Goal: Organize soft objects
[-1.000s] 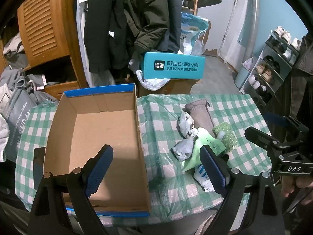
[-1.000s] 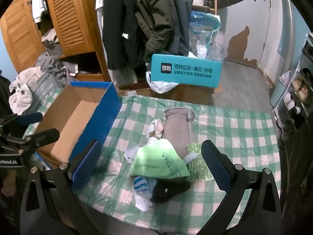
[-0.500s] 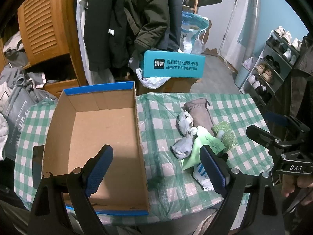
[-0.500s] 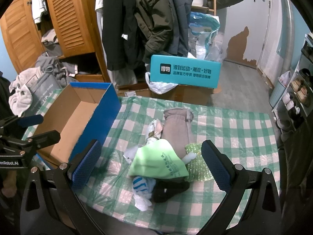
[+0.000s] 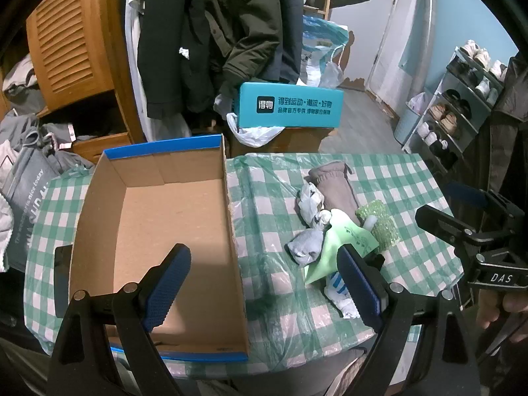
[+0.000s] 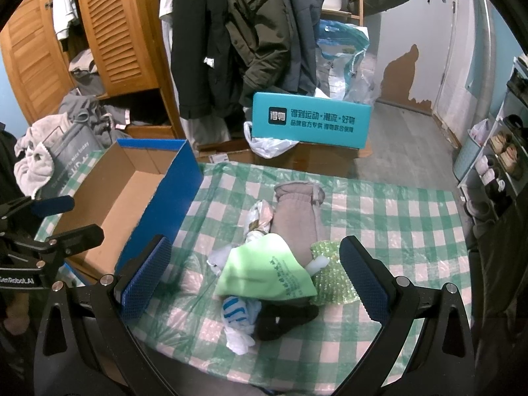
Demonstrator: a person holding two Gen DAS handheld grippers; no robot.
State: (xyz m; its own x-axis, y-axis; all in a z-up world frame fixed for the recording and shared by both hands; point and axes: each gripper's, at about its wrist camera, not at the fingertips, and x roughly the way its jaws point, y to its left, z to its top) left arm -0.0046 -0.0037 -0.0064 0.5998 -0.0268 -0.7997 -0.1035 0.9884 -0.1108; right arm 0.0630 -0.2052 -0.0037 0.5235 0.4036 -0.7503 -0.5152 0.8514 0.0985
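Nothing picked yet: both grippers hover, jaws wide and empty.
The soft pile (image 6: 274, 264) lies on the desk (image 6: 396, 217) beside the bare cardboard box (image 5: 158, 231); the right gripper (image 6: 254, 277) likely must descend (green bag (image 6: 267, 272) topmost) and grasp, left gripper (image 5: 260, 283) waiting.

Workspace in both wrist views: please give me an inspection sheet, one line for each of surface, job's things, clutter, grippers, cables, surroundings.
Surface: table with green-and-white checked plastic cloth, wrinkled.
Job's things: open cardboard shoebox with blue outside, nothing inside; one heap beside it holds a grey-brown knitted sock, light green printed bag, green bubble wrap, black sock, blue-striped white cloth, crumpled grey cloth.
Clutter: nothing seen apart from the heap.
Grippers: left gripper open, over the box edge; right gripper open, over the heap; both hold nothing.
Cables: nothing seen.
Surroundings: teal printed box, hanging dark coats, wooden louvred wardrobe, shoe rack.
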